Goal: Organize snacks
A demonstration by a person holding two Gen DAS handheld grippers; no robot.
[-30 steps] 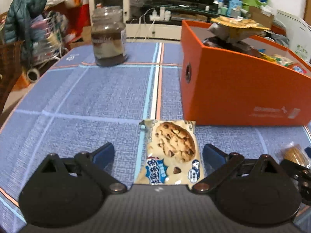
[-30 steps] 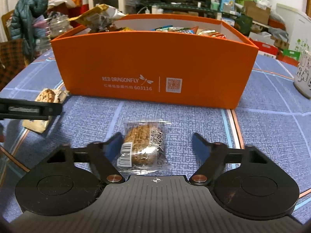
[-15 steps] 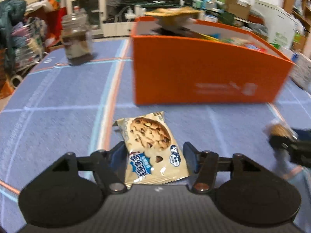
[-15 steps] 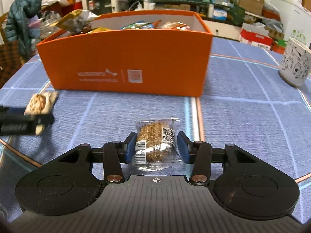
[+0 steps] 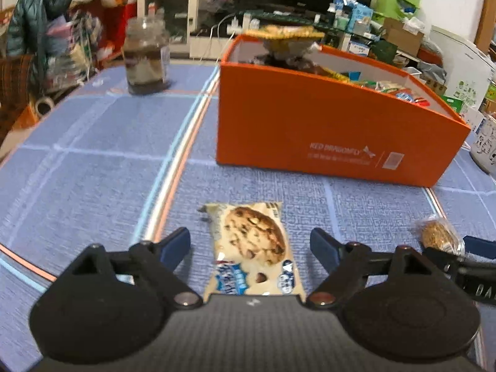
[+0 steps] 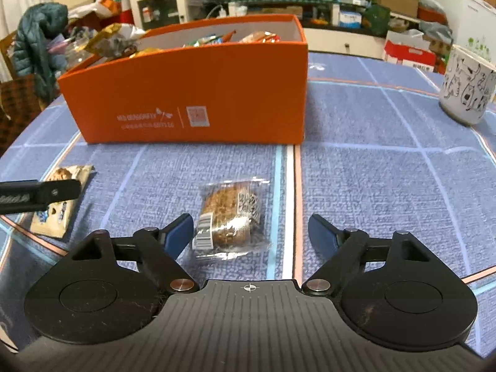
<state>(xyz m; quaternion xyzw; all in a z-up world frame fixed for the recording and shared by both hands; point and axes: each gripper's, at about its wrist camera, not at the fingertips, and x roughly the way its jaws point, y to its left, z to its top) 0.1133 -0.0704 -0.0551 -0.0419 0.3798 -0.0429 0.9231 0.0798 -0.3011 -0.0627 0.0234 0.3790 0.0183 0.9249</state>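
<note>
Legibly | orange box [image 6: 217, 93]: "RED DRAGONFLY" | cookie packet [image 5: 252, 248]: lettering unreadable

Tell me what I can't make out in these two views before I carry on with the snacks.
- Orange box: its front wall hides most of the snacks inside, both views.
- Cookie packet: near end hidden behind the left gripper body, left view; a finger of that gripper crosses it in the right view.
- Box lettering: blurred, left view.
- Mug: cut by the right edge.
- Jar: label blurred, left view.
</note>
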